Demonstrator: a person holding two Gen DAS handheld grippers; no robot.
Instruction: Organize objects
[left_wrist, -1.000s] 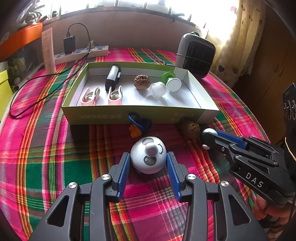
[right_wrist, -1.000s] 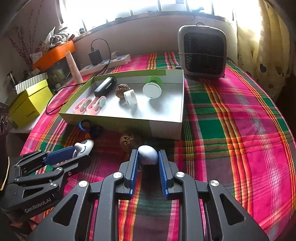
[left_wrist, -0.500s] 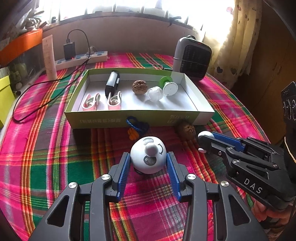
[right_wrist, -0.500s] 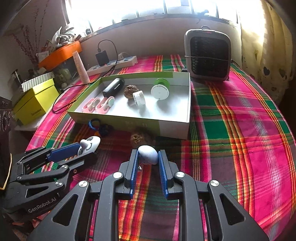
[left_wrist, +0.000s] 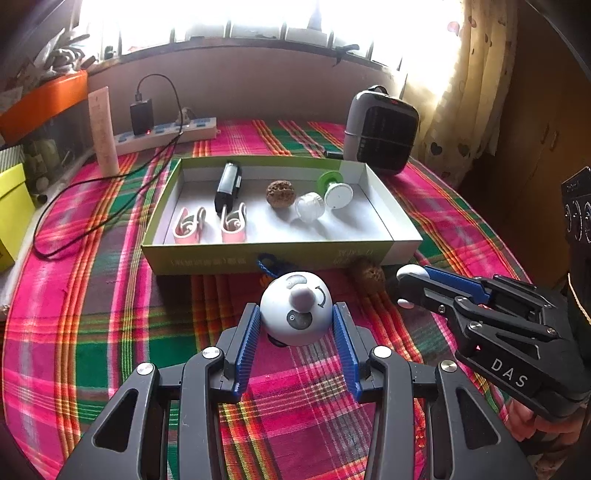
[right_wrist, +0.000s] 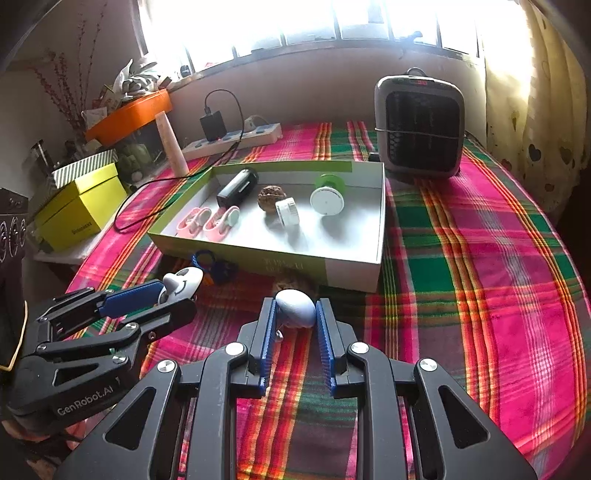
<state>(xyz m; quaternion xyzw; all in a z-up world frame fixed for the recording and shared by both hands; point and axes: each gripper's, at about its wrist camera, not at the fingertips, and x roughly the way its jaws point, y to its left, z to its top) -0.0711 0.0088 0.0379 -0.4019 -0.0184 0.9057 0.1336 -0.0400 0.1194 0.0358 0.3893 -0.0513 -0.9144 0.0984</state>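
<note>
Left claw (left_wrist: 295, 325): clamped on the white dome toy (left_wrist: 295, 314), held above the plaid cloth (left_wrist: 92, 332).
Tray (left_wrist: 280, 251): straight ahead of both claws, long axis left-right.
Right claw (right_wrist: 293, 321): narrow, gripping a white egg-shaped piece (right_wrist: 295, 302), nearer the tray's right end.
Change: both loads have risen; tray looks farther.

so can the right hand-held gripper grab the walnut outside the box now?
Probably not: the right hand-held gripper is shut on the white egg-shaped piece, which sits directly before the walnut.
</note>
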